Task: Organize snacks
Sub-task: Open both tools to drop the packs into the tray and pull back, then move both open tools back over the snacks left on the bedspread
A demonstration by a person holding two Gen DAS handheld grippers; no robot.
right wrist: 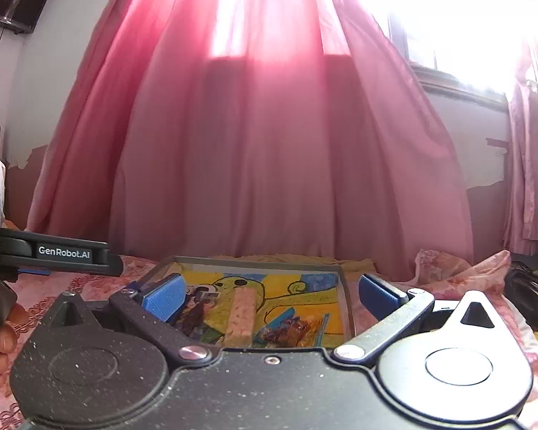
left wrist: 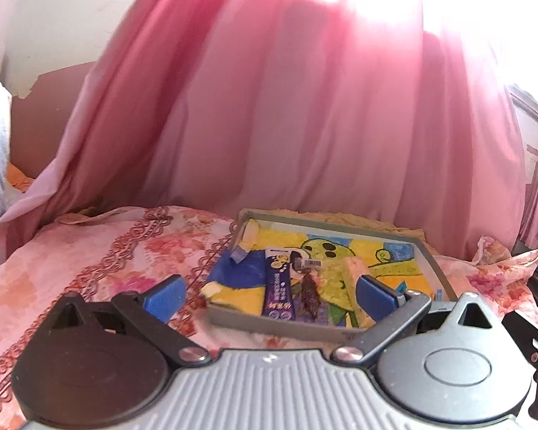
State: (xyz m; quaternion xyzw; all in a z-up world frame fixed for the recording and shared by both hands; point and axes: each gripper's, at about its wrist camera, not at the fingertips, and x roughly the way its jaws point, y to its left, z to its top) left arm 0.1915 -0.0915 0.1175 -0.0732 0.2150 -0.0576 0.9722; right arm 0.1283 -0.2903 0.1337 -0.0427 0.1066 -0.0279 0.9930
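Left wrist view: left claw [left wrist: 269,292] stood wide, nothing between its blue pads. Grey tray [left wrist: 269,324] lay on the floral bed cover [left wrist: 89,258]; inside it were a purple snack packet [left wrist: 281,286], a dark wrapped snack [left wrist: 310,295] just beside it, and a pale rice bar [left wrist: 353,272]. Right claw [right wrist: 270,294] likewise stood wide and empty, above the tray's near edge.
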